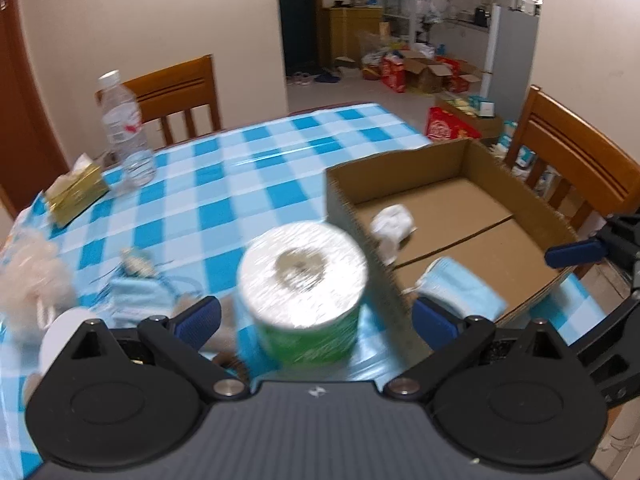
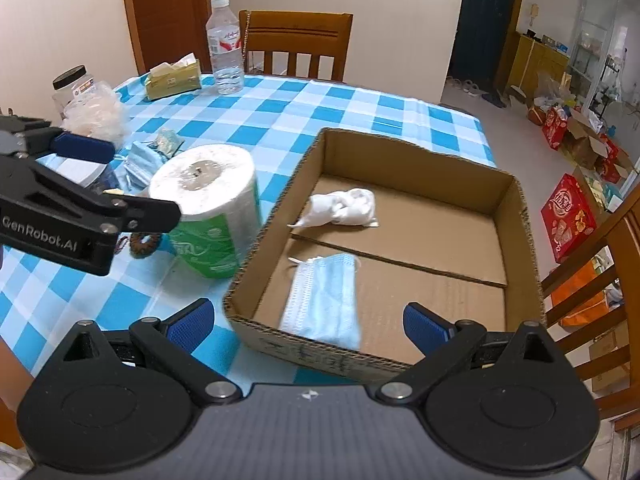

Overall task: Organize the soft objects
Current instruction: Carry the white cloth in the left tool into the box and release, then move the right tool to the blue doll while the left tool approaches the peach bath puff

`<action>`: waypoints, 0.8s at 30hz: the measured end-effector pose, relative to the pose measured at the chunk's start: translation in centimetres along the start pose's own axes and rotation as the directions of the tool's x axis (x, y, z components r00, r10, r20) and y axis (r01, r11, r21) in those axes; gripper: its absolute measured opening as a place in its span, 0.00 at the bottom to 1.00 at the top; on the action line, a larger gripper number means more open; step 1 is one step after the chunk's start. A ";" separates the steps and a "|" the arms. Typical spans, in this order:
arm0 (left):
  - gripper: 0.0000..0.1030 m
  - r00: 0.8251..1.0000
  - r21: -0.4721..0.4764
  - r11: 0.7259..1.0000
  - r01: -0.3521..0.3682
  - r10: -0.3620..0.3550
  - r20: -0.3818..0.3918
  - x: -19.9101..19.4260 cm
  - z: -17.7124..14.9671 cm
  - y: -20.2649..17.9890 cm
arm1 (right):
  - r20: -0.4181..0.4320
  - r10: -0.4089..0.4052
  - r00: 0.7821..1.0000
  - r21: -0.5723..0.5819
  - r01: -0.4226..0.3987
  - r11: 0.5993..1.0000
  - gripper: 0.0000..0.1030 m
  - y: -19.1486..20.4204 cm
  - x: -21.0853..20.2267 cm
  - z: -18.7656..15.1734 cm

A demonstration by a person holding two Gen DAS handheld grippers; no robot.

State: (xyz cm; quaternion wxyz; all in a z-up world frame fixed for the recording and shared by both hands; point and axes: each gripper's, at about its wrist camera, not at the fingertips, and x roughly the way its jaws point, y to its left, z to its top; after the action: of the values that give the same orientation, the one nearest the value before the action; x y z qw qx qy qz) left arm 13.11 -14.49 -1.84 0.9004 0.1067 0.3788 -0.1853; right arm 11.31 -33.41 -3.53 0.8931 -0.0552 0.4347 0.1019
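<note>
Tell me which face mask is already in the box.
The flat blue mask lying in the cardboard box, near its front wall. The other mask sits crumpled on the tablecloth behind the paper roll.

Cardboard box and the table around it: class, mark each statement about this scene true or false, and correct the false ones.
1. A blue face mask lies inside the cardboard box. True.
2. The crumpled white cloth lies on the tablecloth outside the box. False: it lies inside the box, in the far half.
3. The toilet paper roll stands upright on the table just outside the box. True.
4. The left claw is shut on the roll. False: its jaws stand wide open, with the roll between them.
5. The water bottle lies on its side. False: it stands upright near the far table edge.
6. The right claw is open and holds nothing. True.
</note>
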 end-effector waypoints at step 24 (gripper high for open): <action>0.98 0.989 -0.054 0.991 -0.123 0.117 -0.094 -3.0 -9.8 15.4 | -0.068 0.048 0.997 -0.097 -0.055 0.994 1.00 15.7 3.4 2.2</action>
State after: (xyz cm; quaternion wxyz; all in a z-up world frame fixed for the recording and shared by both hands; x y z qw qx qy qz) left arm 11.23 3.50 -5.64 0.8947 0.1106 0.4174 -0.1142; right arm 11.45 -17.21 -5.04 0.8716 -0.0912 0.4595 0.1443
